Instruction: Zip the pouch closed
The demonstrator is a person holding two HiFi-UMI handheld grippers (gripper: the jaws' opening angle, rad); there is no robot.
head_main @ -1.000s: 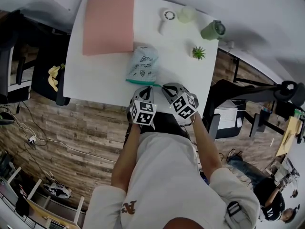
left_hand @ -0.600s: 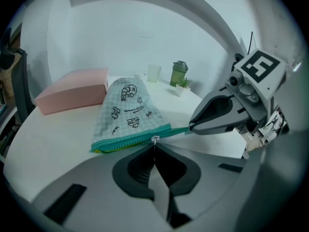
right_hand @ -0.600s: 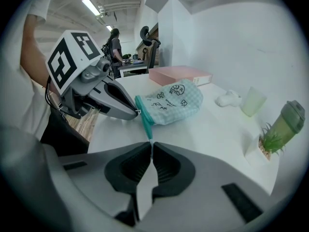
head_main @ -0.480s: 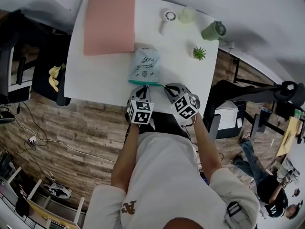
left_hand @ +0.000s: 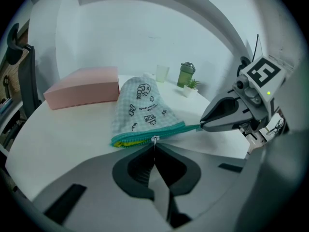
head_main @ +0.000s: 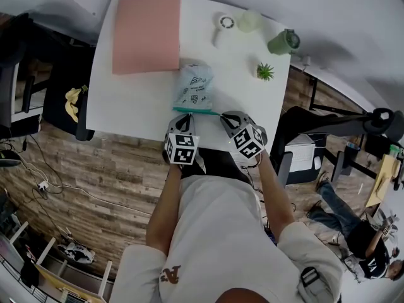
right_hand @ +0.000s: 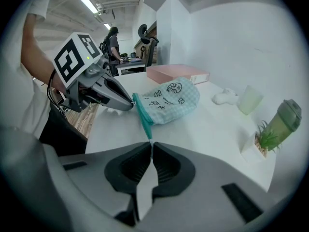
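A checked pale-green pouch [head_main: 192, 86] with a teal zipper edge [head_main: 194, 110] lies near the white table's [head_main: 126, 103] front edge. My left gripper [head_main: 184, 114] is shut on the small white zipper pull [left_hand: 154, 139], toward the left part of the zipper. Left of the pull, yellow lining [left_hand: 126, 141] shows in the mouth. To its right the teal band runs flat. My right gripper [head_main: 222, 114] is shut on the zipper's right end tab [right_hand: 147, 129], and the band is stretched between the two. In the left gripper view the right gripper [left_hand: 203, 126] pinches that tab.
A pink box [head_main: 146, 30] lies at the table's back left, just behind the pouch. A white round object [head_main: 222, 24], a pale cup [head_main: 249, 20], a green bottle [head_main: 283, 41] and a small potted plant [head_main: 264, 71] stand at the back right. A dark chair [head_main: 63, 100] stands left of the table.
My left gripper has slid left along the zipper edge with the pull in it. The right gripper has held its place on the end tab.
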